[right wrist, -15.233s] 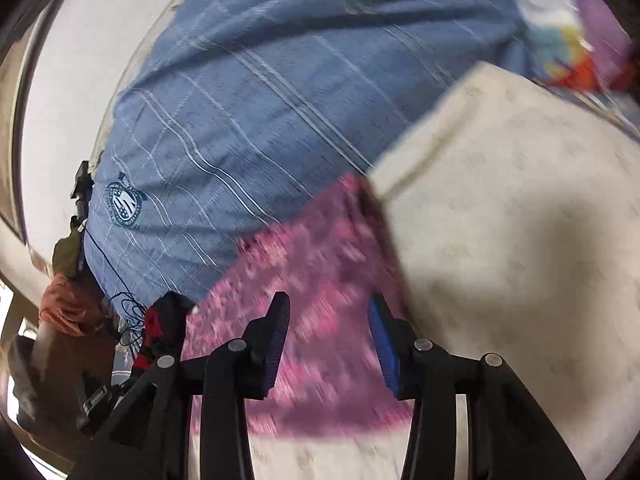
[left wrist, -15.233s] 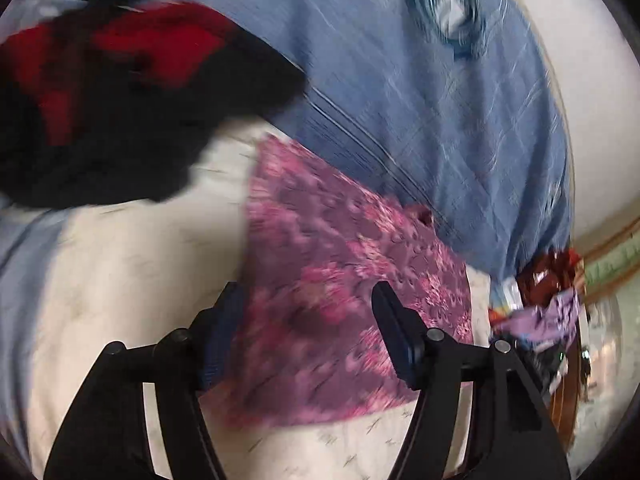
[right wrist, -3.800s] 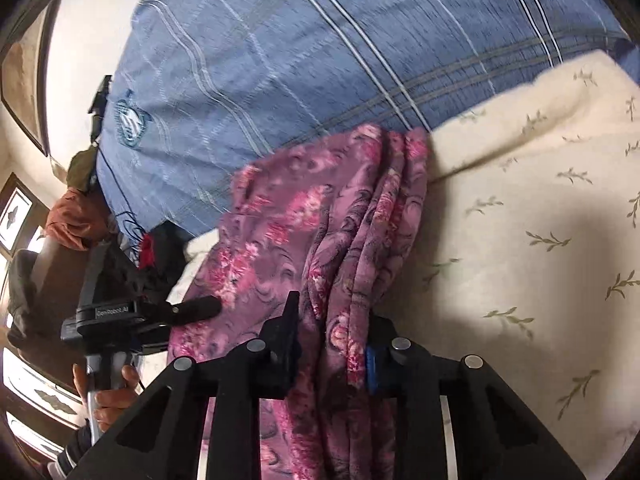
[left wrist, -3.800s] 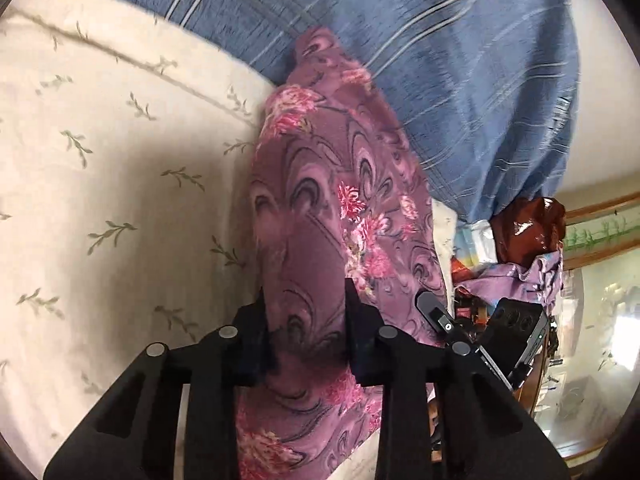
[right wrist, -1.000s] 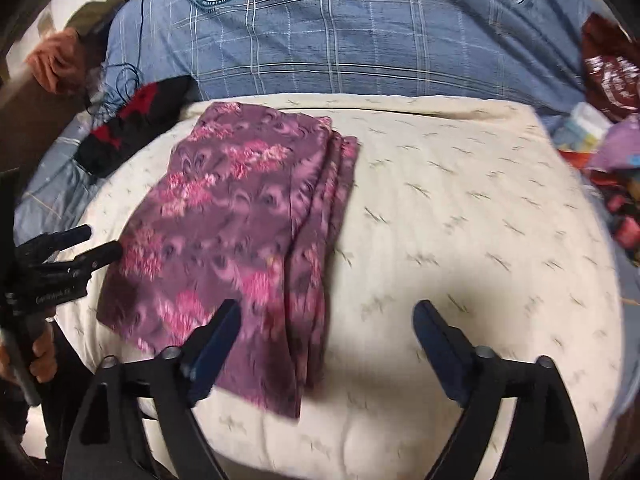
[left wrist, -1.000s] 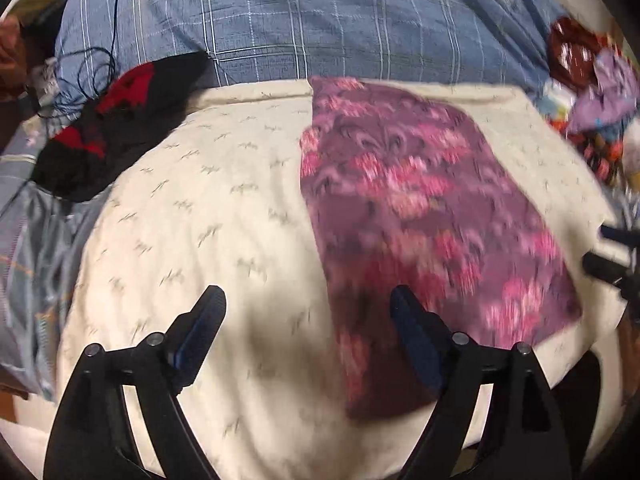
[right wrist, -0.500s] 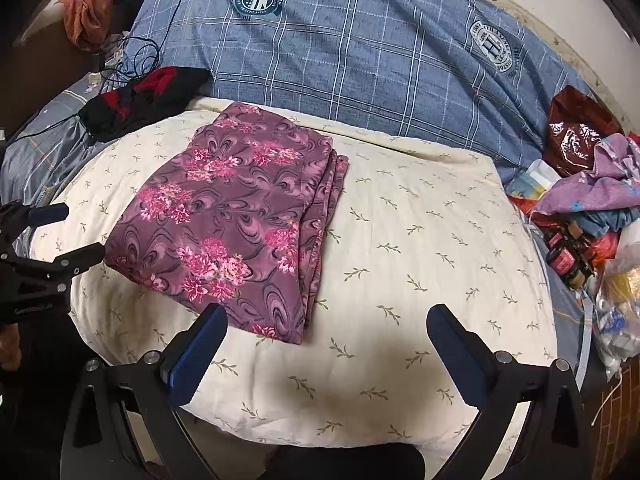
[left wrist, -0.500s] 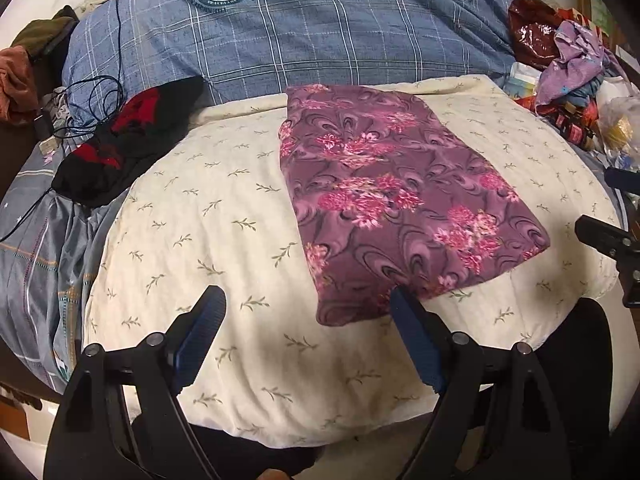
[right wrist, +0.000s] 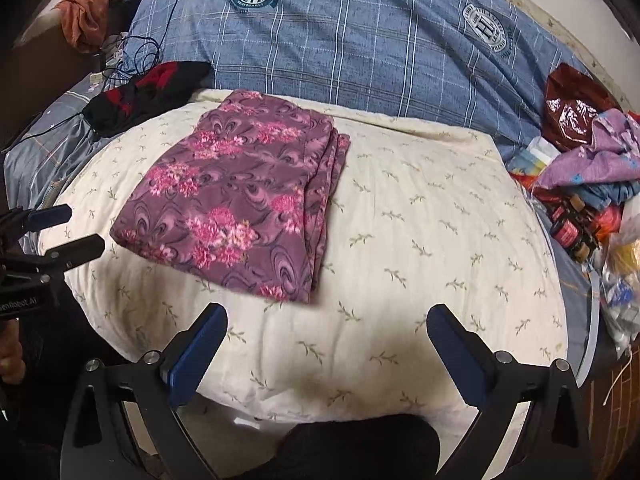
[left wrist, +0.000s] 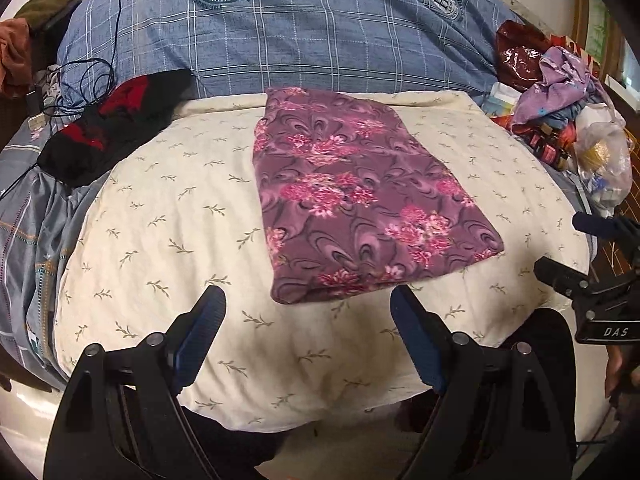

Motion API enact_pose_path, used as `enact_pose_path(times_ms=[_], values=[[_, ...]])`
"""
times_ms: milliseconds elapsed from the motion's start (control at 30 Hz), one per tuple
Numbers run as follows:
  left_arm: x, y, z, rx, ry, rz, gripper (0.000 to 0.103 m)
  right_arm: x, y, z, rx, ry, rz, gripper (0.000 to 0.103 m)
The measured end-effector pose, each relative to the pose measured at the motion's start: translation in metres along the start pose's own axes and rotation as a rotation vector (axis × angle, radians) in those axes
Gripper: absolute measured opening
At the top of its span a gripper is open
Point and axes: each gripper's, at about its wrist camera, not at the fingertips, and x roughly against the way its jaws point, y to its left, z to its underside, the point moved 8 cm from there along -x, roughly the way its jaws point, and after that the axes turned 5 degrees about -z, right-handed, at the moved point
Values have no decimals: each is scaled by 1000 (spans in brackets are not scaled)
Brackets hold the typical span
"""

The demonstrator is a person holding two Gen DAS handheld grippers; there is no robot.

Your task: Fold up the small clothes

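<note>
A purple cloth with pink flowers (left wrist: pixel 360 196) lies folded flat in a rectangle on a cream leaf-print pillow (left wrist: pixel 168 240). It also shows in the right wrist view (right wrist: pixel 236 200), with stacked layers along its right edge. My left gripper (left wrist: pixel 308 312) is open and empty, held back above the pillow's near edge. My right gripper (right wrist: pixel 328 324) is open and empty, also near the pillow's (right wrist: pixel 420 240) front edge. Each gripper shows at the side of the other's view: the right one (left wrist: pixel 576 248), the left one (right wrist: pixel 60 232).
A blue plaid duvet (left wrist: pixel 320 40) lies behind the pillow. A black and red garment (left wrist: pixel 112 128) with cables sits at the left. A pile of clothes, bags and bottles (left wrist: pixel 560 92) sits at the right. Dark trousers (right wrist: pixel 352 448) show below the pillow.
Both grippers have let go of the cloth, opened wide and drawn back. The cloth now lies folded and still on the pillow.
</note>
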Motion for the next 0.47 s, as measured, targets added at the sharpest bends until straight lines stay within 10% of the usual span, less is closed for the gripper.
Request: enact_pose_path(times_ms=[467], values=[[15, -34, -8, -82, -67, 4, 85, 2, -18, 7, -59, 6, -1, 101]])
